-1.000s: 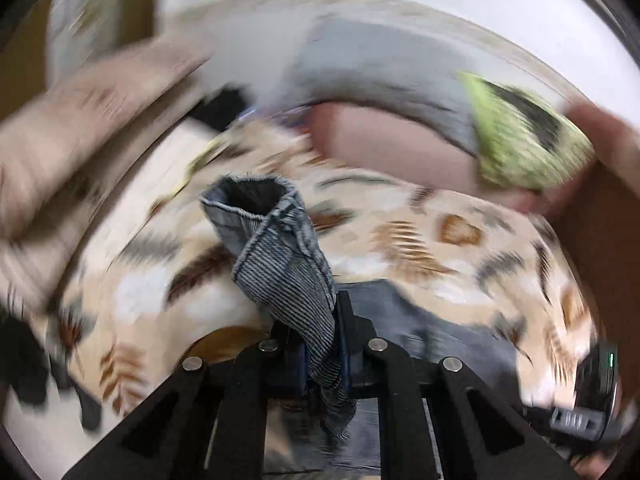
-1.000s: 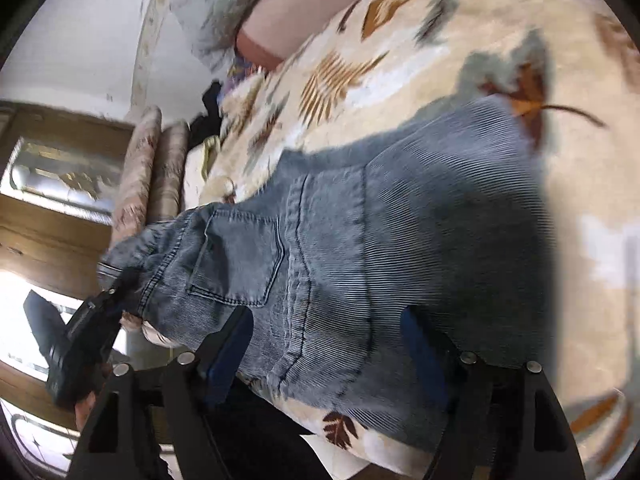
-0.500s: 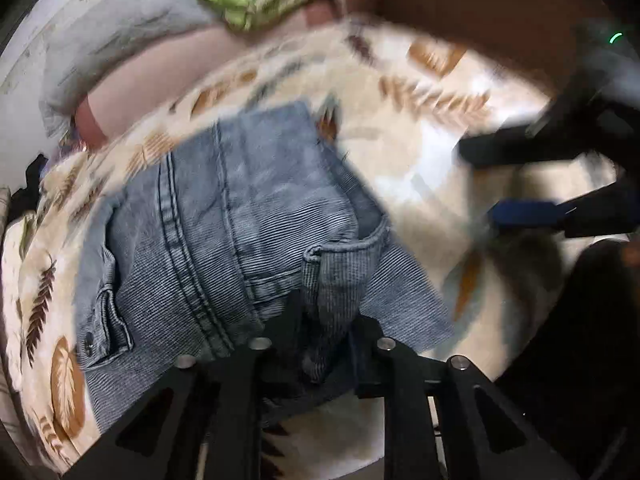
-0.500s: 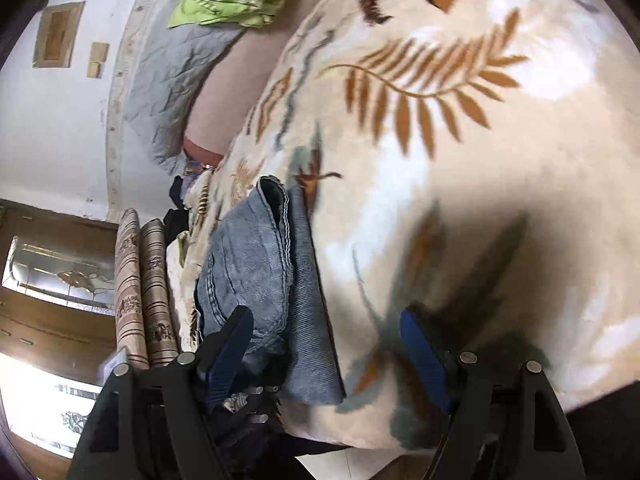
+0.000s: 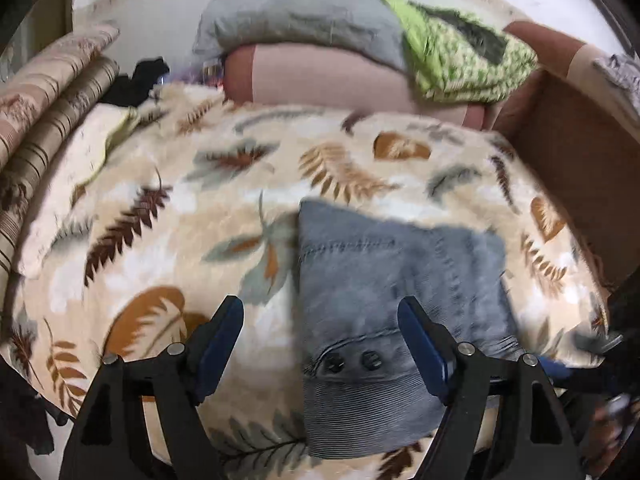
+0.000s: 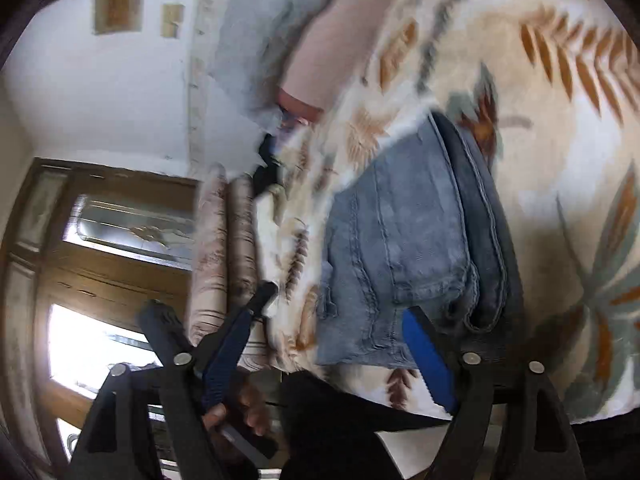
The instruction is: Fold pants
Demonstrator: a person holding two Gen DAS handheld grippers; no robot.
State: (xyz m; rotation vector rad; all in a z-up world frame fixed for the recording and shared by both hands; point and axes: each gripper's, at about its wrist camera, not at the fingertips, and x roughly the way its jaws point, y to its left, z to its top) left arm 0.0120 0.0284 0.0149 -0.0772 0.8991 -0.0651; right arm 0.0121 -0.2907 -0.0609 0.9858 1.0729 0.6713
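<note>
Pants (image 5: 392, 280) folded flat, waistband end toward camera

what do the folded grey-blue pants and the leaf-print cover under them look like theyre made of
Folded grey-blue pants: apparently washed denim, matte, with fine ribbed weave, topstitched seams and two dark metal-looking buttons.
Cream leaf-print cover: likely plush fleece; its surface looks fuzzy and soft, though blur leaves that open.

A leaf-patterned blanket (image 5: 168, 216) is covering the bed. A grey pillow (image 5: 296, 12) and a green cloth (image 5: 460, 60) are lying on a pink bolster (image 5: 320, 80). Striped cushions (image 5: 44, 92) are leaning at the left.
</note>
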